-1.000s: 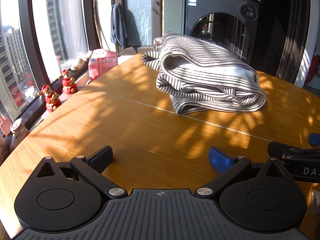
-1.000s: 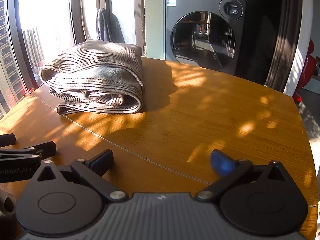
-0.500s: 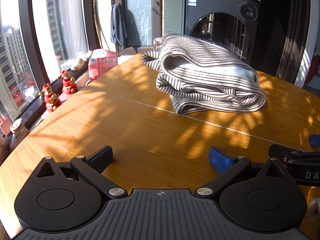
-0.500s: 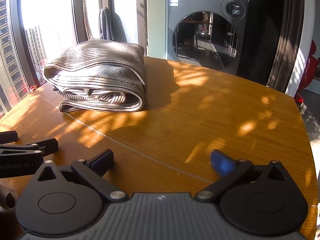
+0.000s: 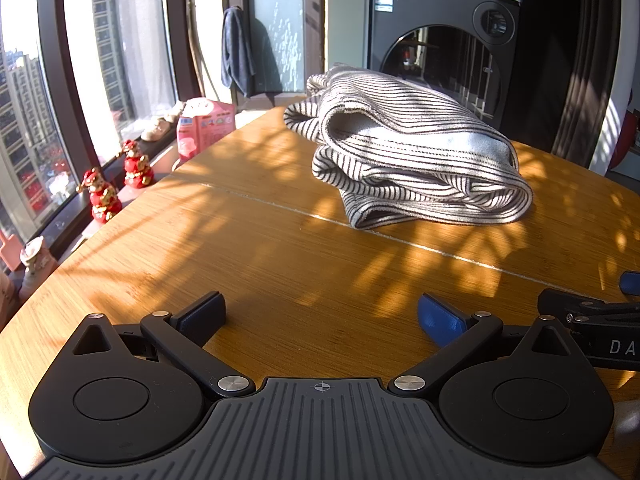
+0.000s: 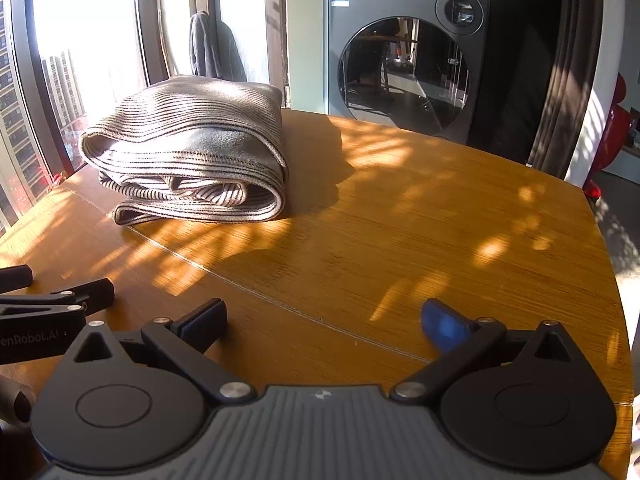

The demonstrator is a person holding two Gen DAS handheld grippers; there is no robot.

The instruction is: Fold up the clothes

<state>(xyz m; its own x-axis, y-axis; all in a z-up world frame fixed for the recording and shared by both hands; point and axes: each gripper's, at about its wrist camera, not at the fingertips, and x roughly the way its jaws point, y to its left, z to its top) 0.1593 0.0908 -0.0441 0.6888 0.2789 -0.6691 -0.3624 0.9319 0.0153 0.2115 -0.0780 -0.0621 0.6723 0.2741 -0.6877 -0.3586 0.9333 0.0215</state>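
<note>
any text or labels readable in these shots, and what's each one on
"DA", cut off by the frame edge: on the right tongs body.
"enRobot.AI", start cut off: on the left tongs body.
Blue and white sticker on the washing machine: too small to read.
Pink package by the window: print too blurred to read.

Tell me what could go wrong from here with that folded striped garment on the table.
The striped garment is folded loosely, its layers bulging, so the bundle may spring open if nudged. Both the left gripper and the right gripper are open and empty close together, so they might bump each other. Harsh sun patches on the table could hide cloth edges.
</note>
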